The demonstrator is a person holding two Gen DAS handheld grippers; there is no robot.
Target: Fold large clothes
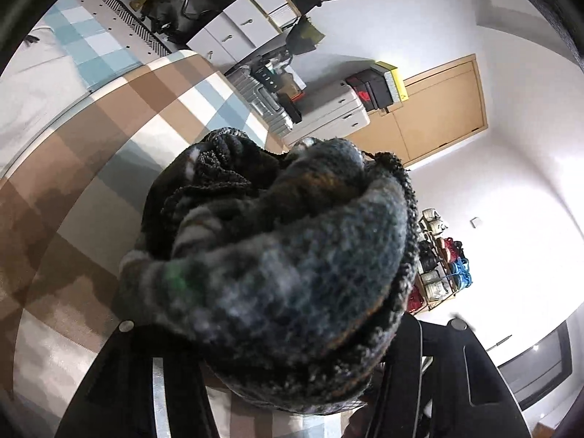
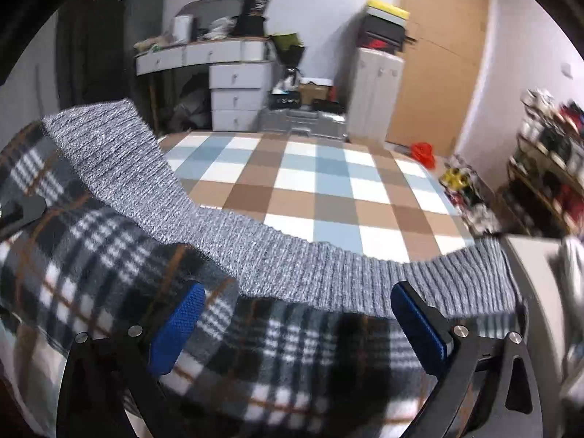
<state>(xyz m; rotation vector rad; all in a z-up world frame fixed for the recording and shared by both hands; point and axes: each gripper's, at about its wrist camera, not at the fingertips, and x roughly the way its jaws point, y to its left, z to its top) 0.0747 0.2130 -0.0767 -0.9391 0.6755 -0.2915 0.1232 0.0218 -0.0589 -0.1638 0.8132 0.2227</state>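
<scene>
1. Left gripper (image 1: pixel 292 335): jaws clamped on a thick bunch of the plaid garment (image 1: pixel 277 255), fabric bulging out between the black arms and filling the left wrist view.
2. Garment lifted off the checkered bed cover (image 1: pixel 109 153); drawers (image 1: pixel 233 33) and wooden door (image 1: pixel 441 109) behind.
3. Right gripper (image 2: pixel 297 323): jaws wide apart, blue pads (image 2: pixel 175 328) out on either side.
4. Garment (image 2: pixel 91 255) spans the right wrist view, grey ribbed hem (image 2: pixel 255 241) stretched between the pads, above the bed cover (image 2: pixel 310 182).
</scene>
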